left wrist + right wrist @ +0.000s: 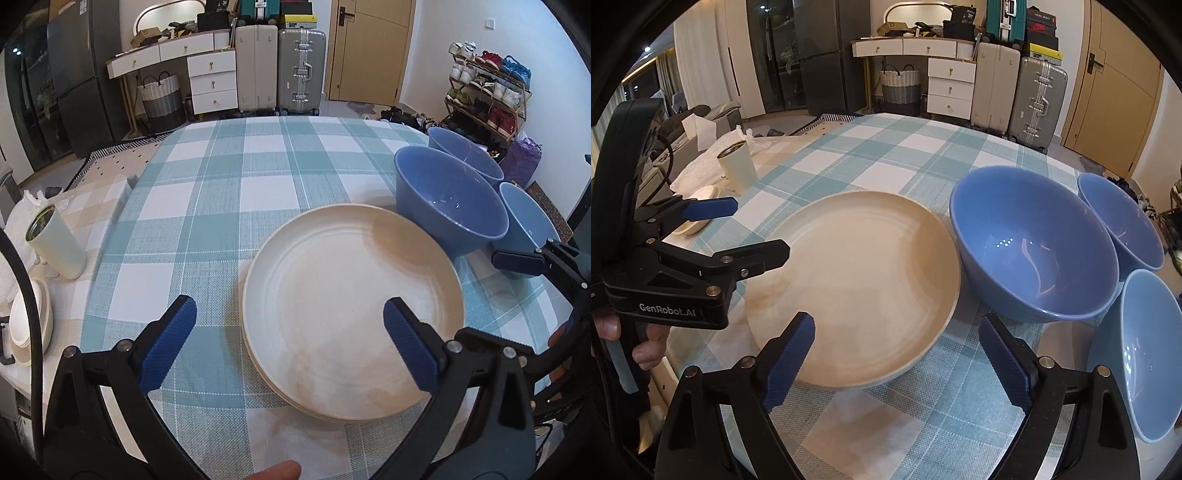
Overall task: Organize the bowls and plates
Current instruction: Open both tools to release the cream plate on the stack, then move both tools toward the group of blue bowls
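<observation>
A stack of cream plates [351, 317] sat near the middle of a checked table [229, 177], with three blue bowls just to its right. The big bowl [448, 201] stood close beside the stack's rim; whether they touched could not be told. A second bowl [465, 153] lay behind it and a paler bowl [526, 218] to its right, all crowded toward the table's right edge. The left gripper [290, 341] hung over the stack's near left rim, jaws spread wide and holding nothing. The right gripper [897, 363] hovered over the stack's near right edge, jaws likewise wide apart and empty. Open cloth stretched behind and left of the plates. At the left edge stood a tumbler [55, 243] and small dishes [29, 326].
</observation>
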`<state>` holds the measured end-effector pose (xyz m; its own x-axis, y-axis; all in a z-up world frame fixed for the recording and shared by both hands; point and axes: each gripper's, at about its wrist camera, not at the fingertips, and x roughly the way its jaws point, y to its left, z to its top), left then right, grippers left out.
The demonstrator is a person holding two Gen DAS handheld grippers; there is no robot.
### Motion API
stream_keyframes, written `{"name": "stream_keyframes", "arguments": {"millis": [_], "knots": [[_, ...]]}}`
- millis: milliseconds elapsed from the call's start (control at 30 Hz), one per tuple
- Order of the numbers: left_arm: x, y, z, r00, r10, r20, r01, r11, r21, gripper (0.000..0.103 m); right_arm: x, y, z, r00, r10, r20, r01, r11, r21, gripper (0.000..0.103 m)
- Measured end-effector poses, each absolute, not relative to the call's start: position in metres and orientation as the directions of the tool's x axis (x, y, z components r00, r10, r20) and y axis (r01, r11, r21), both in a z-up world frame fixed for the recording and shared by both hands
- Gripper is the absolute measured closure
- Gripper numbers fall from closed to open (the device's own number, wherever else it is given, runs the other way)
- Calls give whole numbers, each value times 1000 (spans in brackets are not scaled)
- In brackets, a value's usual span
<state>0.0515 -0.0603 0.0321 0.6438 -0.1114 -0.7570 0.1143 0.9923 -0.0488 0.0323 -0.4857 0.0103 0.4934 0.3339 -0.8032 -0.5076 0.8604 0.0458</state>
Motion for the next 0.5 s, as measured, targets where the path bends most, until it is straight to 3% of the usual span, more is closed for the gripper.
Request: {"name": "stream_keyframes", "arguments": {"millis": [500], "knots": [[38,-71,59,700,-65,-711,107,994,14,2,22,-492,38,539,344,-769,-503,864,34,10]]}}
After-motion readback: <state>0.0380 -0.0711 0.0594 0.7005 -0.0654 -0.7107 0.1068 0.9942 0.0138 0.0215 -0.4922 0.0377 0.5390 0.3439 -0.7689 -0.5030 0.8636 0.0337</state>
